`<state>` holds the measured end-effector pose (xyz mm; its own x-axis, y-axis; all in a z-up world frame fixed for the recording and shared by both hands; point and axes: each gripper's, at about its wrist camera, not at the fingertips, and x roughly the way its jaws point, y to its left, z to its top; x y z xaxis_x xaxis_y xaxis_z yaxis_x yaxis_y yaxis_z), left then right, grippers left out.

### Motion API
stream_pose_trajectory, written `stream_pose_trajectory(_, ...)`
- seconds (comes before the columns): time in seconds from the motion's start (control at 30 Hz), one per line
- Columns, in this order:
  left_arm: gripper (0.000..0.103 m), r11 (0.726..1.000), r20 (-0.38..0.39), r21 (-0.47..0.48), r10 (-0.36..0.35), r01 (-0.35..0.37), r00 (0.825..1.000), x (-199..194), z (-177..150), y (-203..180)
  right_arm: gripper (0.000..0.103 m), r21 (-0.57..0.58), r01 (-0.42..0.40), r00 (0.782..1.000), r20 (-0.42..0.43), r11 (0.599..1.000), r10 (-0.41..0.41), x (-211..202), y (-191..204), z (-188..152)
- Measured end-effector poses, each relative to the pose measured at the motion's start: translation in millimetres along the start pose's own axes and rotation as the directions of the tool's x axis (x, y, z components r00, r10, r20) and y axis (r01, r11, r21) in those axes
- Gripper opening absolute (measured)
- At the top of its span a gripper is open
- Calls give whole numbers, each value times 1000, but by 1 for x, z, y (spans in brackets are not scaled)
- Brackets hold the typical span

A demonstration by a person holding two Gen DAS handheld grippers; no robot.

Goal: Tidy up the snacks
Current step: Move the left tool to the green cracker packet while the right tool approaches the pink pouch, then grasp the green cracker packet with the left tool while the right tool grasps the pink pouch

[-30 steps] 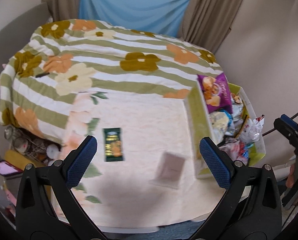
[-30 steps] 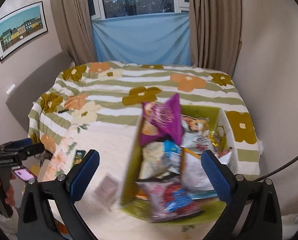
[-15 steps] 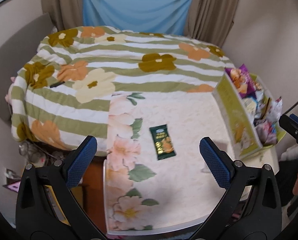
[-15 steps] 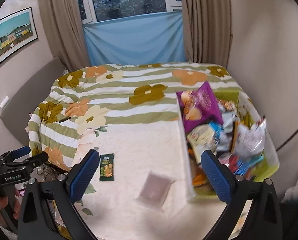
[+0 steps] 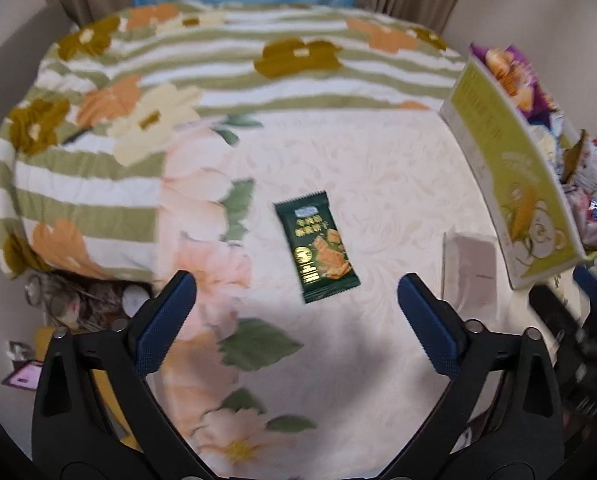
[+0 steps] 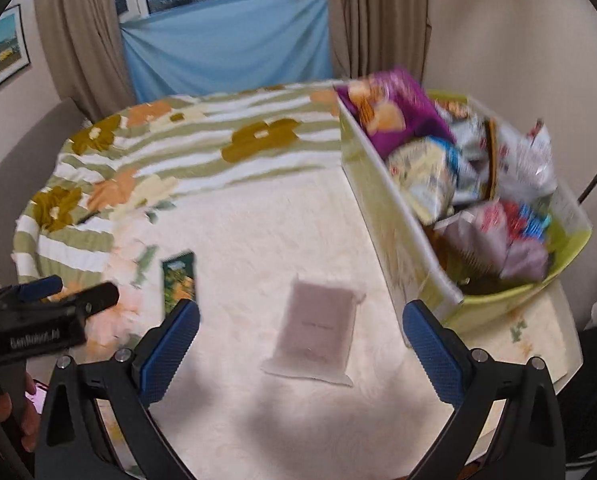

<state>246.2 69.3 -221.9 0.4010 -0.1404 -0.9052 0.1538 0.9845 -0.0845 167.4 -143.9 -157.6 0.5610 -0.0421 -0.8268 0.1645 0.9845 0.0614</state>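
You are closing the wide, empty left tongs (image 5: 297,312) over the light, crinkly green packet (image 5: 316,247), best pinched across its flat sides.

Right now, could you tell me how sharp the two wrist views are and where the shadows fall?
Left wrist view: the green snack packet is fairly sharp, while the striped floral blanket and snack box smear; a soft shadow lies on the cloth before the left tool. Right wrist view: motion blur throughout, worst on the box's bags; shadow pools under the pale pink pouch.
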Motion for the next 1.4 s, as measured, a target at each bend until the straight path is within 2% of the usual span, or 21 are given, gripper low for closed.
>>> stream_pose_trajectory(0.13,87,1000,-47,-7,23,-24,999,43,7,-7,101,18,5,1000,-28,1000,-5,29,-2,-15)
stream_pose_trajectory(0.23,86,999,-68,-28,40,-42,997,66,9,-10,101,7,13,999,-38,1000,-12,46,-2,-22)
stream_pose_trajectory(0.4,85,996,-96,-32,74,-77,993,88,9,-17,101,-1,16,999,-36,1000,-16,57,-4,-26)
stream_pose_trajectory(0.47,77,995,-101,-13,93,-95,990,94,10,-22,101,3,9,999,-42,1000,-9,61,-7,-26)
stream_pose_trajectory(0.57,73,994,-122,8,111,-111,986,104,12,-25,101,-1,5,999,-54,1000,-5,68,-7,-27)
stream_pose_trajectory(0.73,63,996,-99,20,94,-92,991,104,15,-26,97,-10,5,997,-72,1000,-6,81,-8,-29)
stream_pose_trajectory(0.87,47,996,-121,36,84,-80,989,102,17,-29,90,-4,-2,996,-91,1000,2,91,-10,-30)
stream_pose_trajectory(0.97,42,997,-132,39,71,-66,989,101,18,-26,87,-14,-2,996,-90,1000,1,95,-9,-29)
stream_pose_trajectory(1.13,41,997,-146,43,63,-58,987,99,15,-20,79,-31,11,996,-85,999,-13,101,-7,-23)
stream_pose_trajectory(1.4,41,998,-148,30,52,-48,988,94,9,-12,71,-44,39,991,-128,998,-44,115,-7,-25)
